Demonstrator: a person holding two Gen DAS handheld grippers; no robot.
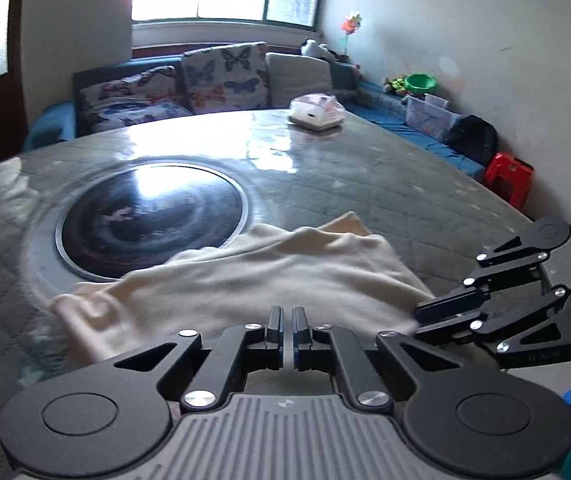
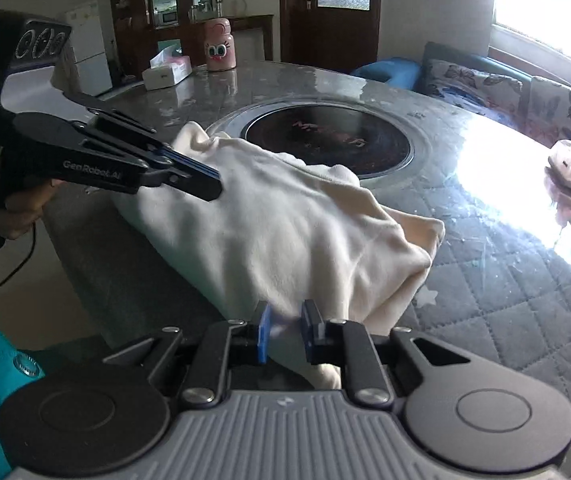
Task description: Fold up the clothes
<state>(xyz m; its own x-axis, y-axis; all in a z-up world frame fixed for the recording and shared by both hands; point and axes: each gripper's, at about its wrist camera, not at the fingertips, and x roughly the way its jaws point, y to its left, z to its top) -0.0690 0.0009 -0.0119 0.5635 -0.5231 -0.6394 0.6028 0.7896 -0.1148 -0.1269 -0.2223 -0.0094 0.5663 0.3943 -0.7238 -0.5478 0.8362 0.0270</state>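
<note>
In the left wrist view, your left gripper fills the bottom, jaws pinched on the near edge of the cream garment, which lies lengthwise across centre frame.

In the right wrist view, your right gripper clamps its bunched corner; uneven pulling could skew the fold.

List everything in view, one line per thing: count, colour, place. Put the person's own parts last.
garment: one, cream, near table edge, partly over the dark disc
table: one, grey quilted cover under a glossy sheet
dark disc: one, black, set in table centre
tissue box: one, white, far table edge
pink jar: one, cartoon eyes, beside tissue box
butterfly cushions: several, on blue sofa under the window
green bowl: one, on sofa by the wall
red stool: one, floor
left gripper: black, shut on garment
right gripper: black, shut on garment
hand: one, holding left gripper's handle
</note>
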